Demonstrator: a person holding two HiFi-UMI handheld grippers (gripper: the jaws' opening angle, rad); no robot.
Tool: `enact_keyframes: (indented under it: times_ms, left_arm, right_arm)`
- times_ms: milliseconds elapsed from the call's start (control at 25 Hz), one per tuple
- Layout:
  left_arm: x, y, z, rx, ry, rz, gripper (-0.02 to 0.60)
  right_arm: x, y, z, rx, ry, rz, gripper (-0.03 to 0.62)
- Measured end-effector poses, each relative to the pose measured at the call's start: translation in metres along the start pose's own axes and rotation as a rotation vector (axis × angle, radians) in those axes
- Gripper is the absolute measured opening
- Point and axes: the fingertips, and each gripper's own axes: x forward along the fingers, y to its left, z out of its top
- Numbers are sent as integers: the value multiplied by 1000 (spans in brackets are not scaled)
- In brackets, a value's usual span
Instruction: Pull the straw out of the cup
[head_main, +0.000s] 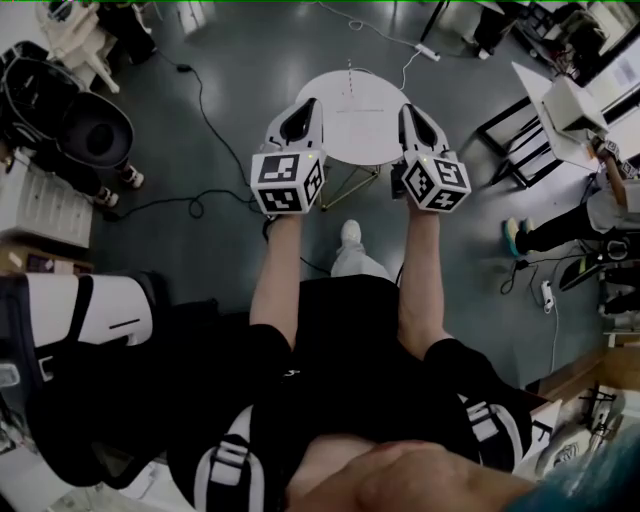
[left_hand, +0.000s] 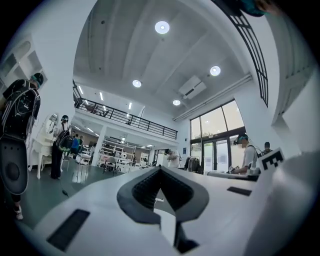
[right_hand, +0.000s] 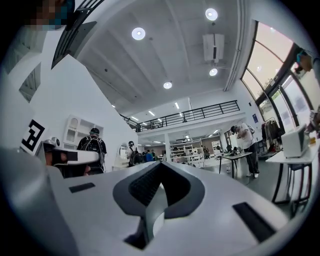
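L gripper (head_main: 306, 106) & R gripper (head_main: 409, 109) both pinched closed, empty, level over round table (head_main: 355, 138); probable straw (head_main: 349, 76) ahead btwn them, cup unclear, so closed jaws could knock it over on approach

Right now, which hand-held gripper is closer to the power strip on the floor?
Right. The right hand-held gripper points toward the power strip beyond the round table; the left hand-held gripper is farther left, across the table.

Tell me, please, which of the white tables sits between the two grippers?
The round table, straight ahead between the left gripper and right gripper; the straight-edged table stands far right.
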Motion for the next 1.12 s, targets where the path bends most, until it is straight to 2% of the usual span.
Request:
enact_keyframes:
  times_ms: [120, 240, 360, 600, 760, 880, 960, 1120]
  left_arm:
    - [42, -1, -8, -17, -2, 20, 6]
    - [75, -3, -33, -17, 50, 40, 6]
    - [98, 7, -51, -16, 93, 67, 6]
    - [152, 37, -83, -47, 158, 124, 6]
    - [202, 44, -104, -75, 180, 138, 6]
    - [240, 39, -119, -90, 189, 124, 6]
    - [260, 37, -128, -81, 208, 132, 6]
    - [282, 38, -144, -29, 287, 164, 6]
  right_arm:
    - [19, -43, -4, 13, 15, -10, 15]
    - [34, -83, -10, 81, -3, -5, 15]
    - [60, -99, -28, 119, 19, 16, 15]
    - [128, -108, -75, 86, 140, 101, 16]
    - [164, -137, -93, 83, 167, 147, 16]
    - [184, -155, -101, -40, 200, 202, 16]
    - [197, -166, -99, -84, 195, 234, 16]
    - [210, -187, -104, -64, 194, 231, 16]
